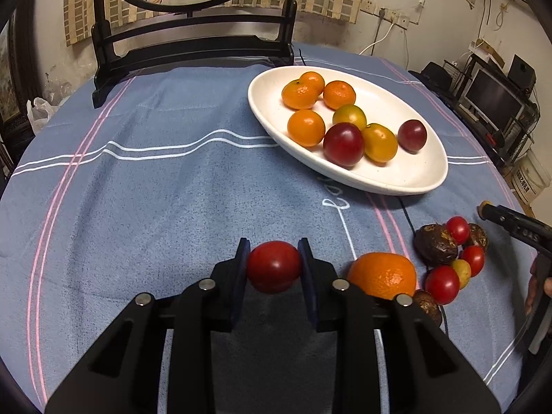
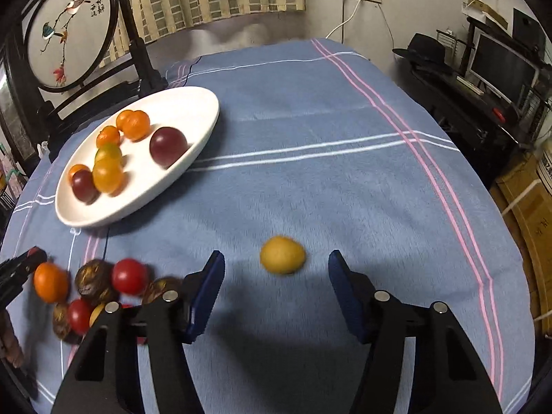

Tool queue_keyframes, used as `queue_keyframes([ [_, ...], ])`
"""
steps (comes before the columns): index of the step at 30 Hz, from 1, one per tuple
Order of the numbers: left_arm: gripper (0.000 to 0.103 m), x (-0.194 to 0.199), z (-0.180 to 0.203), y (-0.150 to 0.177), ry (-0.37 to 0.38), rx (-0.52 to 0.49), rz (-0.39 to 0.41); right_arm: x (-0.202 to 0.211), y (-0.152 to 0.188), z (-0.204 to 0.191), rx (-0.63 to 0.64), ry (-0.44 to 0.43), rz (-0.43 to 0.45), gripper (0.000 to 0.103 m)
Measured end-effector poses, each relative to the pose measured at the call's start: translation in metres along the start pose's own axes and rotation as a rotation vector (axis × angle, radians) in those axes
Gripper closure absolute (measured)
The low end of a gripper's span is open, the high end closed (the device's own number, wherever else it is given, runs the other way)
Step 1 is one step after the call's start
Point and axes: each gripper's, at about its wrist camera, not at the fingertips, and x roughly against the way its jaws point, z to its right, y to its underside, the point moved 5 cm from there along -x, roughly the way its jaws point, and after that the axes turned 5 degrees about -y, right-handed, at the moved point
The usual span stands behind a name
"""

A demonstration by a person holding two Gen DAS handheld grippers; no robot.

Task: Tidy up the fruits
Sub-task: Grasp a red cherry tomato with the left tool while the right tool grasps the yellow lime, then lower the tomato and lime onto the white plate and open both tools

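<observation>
here the left gripper point(image 1: 274, 265) is clenched on a red tomato point(image 1: 273, 266) near the tablecloth's point(image 1: 155, 189) front edge, due next for the white plate point(image 1: 407, 179), while the right gripper point(image 2: 276, 276) stands released around a yellow fruit point(image 2: 283, 254), needing to clamp it.

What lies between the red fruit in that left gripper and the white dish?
Nothing visible: only bare blue tablecloth lies between the red fruit, held in the left gripper, and the white dish. The loose fruit pile sits off to the right.
</observation>
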Motion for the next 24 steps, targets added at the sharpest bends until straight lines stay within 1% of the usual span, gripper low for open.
queue_keyframes([
  [1, 0.075, -0.001, 0.000, 0.000, 0.002, 0.000, -0.003, -0.006, 0.001, 0.000, 0.001, -0.001, -0.023, 0.066],
  [2, 0.075, -0.002, 0.000, 0.000, 0.004, 0.000, -0.006, -0.009, 0.002, 0.000, 0.000, -0.002, -0.031, 0.071],
  [3, 0.075, -0.003, 0.000, 0.000, 0.005, 0.000, -0.009, -0.009, 0.002, 0.000, 0.006, -0.002, -0.020, 0.071],
  [4, 0.075, -0.003, 0.000, 0.001, 0.005, -0.001, -0.011, -0.009, 0.002, 0.000, 0.007, 0.002, -0.016, 0.074],
  [7, 0.075, -0.004, 0.001, 0.001, 0.009, -0.002, -0.007, -0.006, 0.002, 0.001, -0.008, -0.038, 0.007, 0.074],
  [10, 0.075, -0.003, 0.001, 0.000, 0.009, -0.001, -0.003, 0.009, 0.000, -0.009, 0.019, -0.041, 0.039, 0.074],
  [12, 0.075, 0.002, 0.000, -0.005, 0.019, 0.009, 0.001, 0.024, -0.004, -0.025, 0.047, -0.087, 0.064, 0.074],
  [14, 0.075, 0.013, -0.002, -0.014, 0.035, 0.034, 0.029, 0.043, -0.013, -0.047, 0.092, -0.145, 0.106, 0.074],
  [17, 0.075, 0.023, 0.003, -0.032, 0.037, 0.022, 0.056, 0.061, -0.029, -0.086, 0.164, -0.210, 0.151, 0.074],
  [19, 0.075, 0.024, 0.006, -0.047, 0.030, 0.023, 0.060, 0.063, -0.038, -0.107, 0.194, -0.238, 0.167, 0.074],
  [21, 0.075, 0.022, 0.010, -0.064, 0.026, 0.032, 0.075, 0.055, -0.044, -0.124, 0.211, -0.252, 0.166, 0.074],
  [24, 0.075, 0.015, 0.019, -0.082, 0.009, 0.022, 0.090, 0.039, -0.051, -0.131, 0.191, -0.273, 0.160, 0.074],
])
